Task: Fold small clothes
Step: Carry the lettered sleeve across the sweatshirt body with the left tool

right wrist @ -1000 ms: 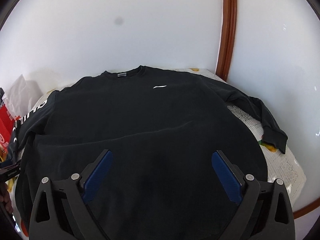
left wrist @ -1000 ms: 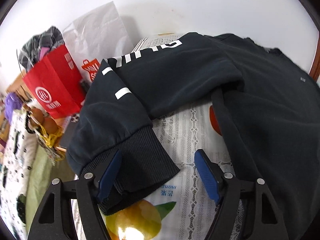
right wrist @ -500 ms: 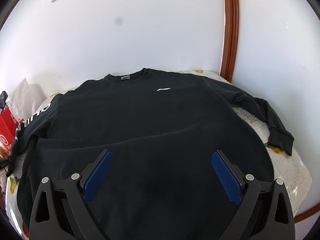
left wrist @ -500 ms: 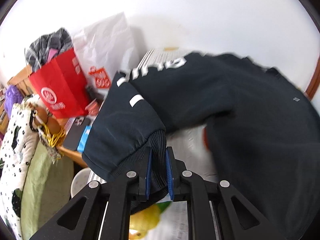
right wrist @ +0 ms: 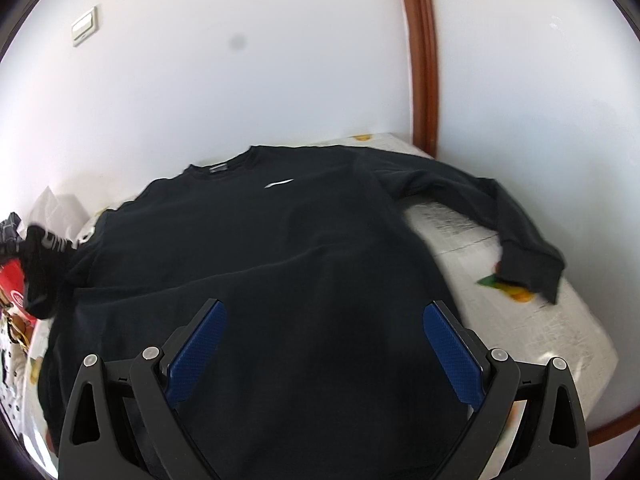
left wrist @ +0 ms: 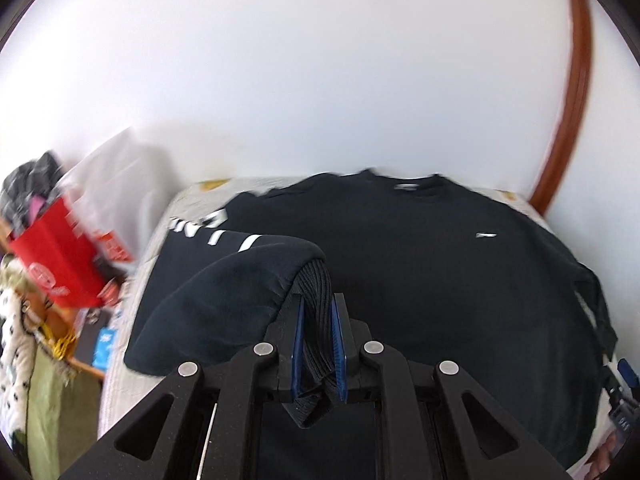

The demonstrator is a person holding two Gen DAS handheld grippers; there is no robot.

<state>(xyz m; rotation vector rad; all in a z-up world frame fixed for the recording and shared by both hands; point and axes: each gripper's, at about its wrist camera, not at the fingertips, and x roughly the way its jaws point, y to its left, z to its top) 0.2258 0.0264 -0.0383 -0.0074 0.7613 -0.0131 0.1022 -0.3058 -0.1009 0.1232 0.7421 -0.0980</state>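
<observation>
Left tongs just snapped together on the sweatshirt cuff and lifted it off the table, so the sleeve fold's starting. Right tongs hang apart, empty.

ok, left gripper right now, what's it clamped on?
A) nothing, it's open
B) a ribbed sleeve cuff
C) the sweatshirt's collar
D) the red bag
B: in the left wrist view the left gripper is shut on the ribbed cuff of the black sweatshirt, its blue pads pressing the knit from both sides, with the sleeve draped off to the left.
</observation>
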